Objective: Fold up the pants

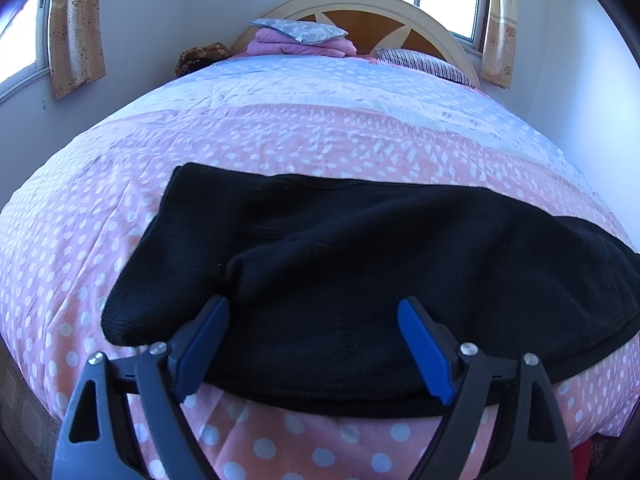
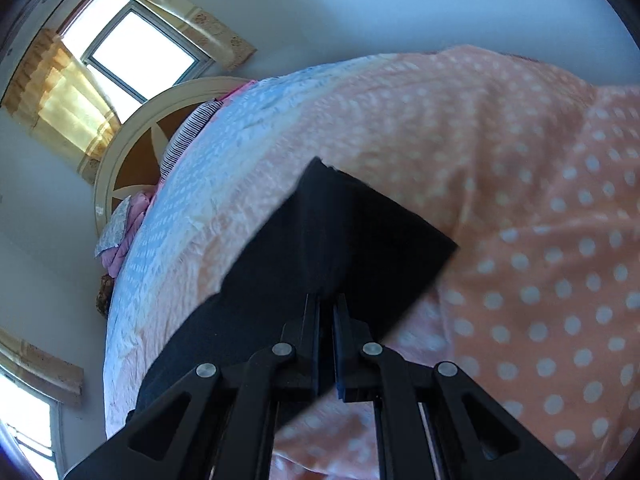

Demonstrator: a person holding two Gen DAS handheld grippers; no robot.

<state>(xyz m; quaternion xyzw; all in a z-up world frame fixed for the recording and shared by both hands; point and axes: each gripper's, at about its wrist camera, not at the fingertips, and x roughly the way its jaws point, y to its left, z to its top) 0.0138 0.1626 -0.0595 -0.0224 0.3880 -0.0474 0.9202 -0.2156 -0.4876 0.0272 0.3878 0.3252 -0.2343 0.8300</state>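
Note:
Black pants [image 1: 360,248] lie spread across the pink polka-dot bedspread [image 1: 200,148], near the bed's front edge. My left gripper [image 1: 314,308] is open, its blue pads just above the pants' near edge, holding nothing. In the right wrist view my right gripper [image 2: 328,300] is shut on a lifted end of the black pants [image 2: 352,224]; that end hangs folded above the bedspread [image 2: 520,200]. This view is tilted and slightly blurred.
At the head of the bed stand a rounded headboard [image 1: 420,20], a stack of pink folded bedding with a grey pillow [image 1: 300,40] and a striped pillow [image 1: 424,64]. Curtained windows [image 1: 76,28] flank the bed. Floor shows at the lower left.

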